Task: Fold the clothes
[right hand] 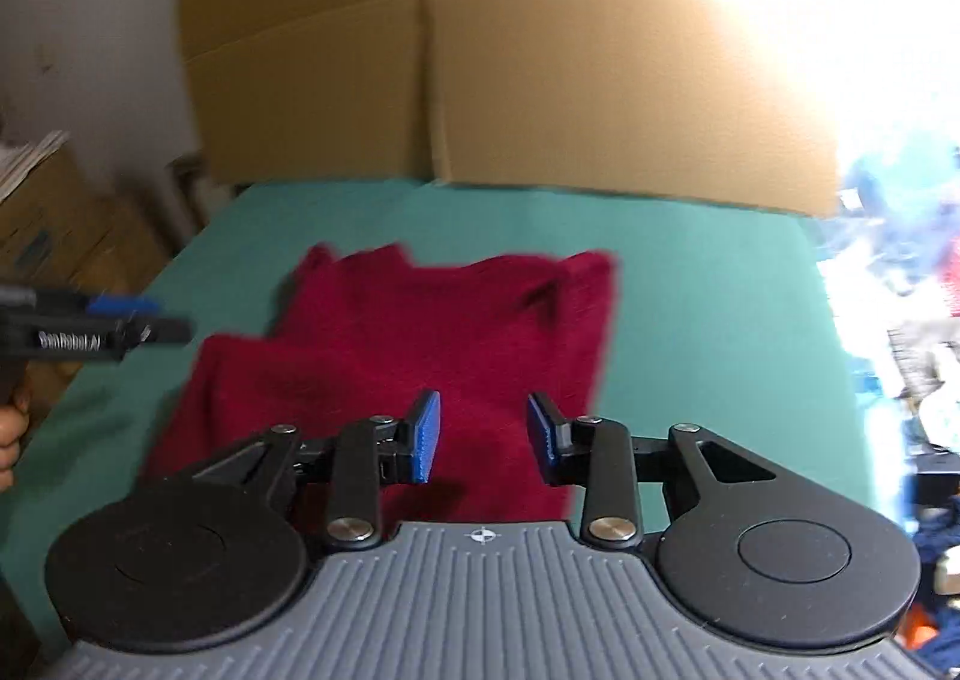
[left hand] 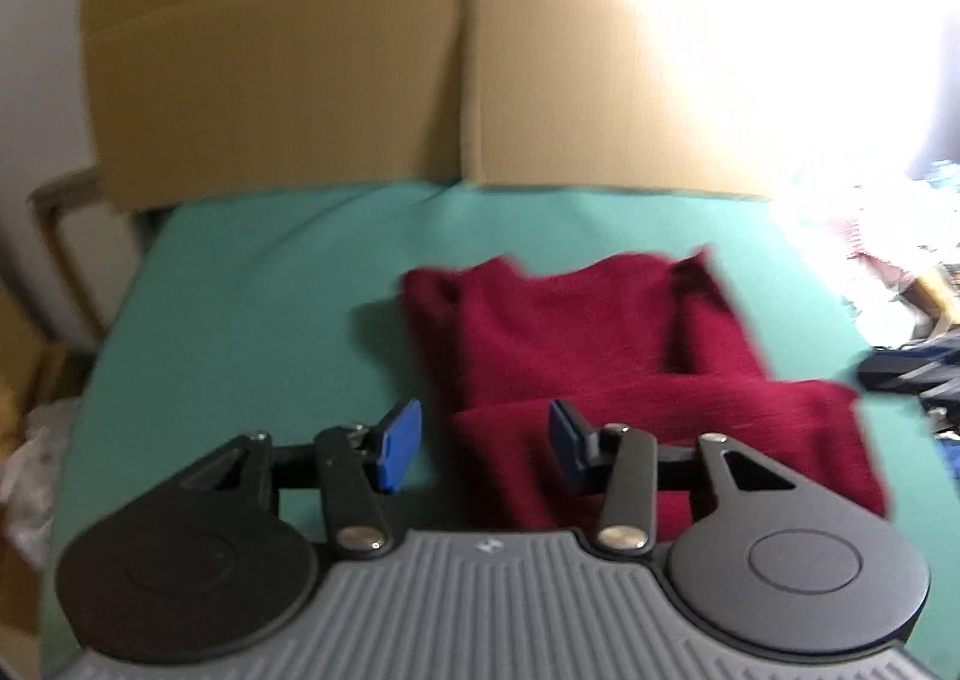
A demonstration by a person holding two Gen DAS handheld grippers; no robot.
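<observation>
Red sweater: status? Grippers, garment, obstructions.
Left gripper and right gripper open, empty. Red sweater partly folded on green cloth. Nothing in the way.

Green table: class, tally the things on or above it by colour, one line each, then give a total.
Red: 1, the garment
Black with blue pads: 2, the left gripper and right gripper
Brown: 1, the cardboard behind
Total: 4

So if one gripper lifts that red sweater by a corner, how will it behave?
The red sweater would probably droop and unfold, since it lies in soft folded layers. Its fuzzy knit likely grips the blue pads rather than slipping. On the green cloth it may drag rather than slide freely.
</observation>
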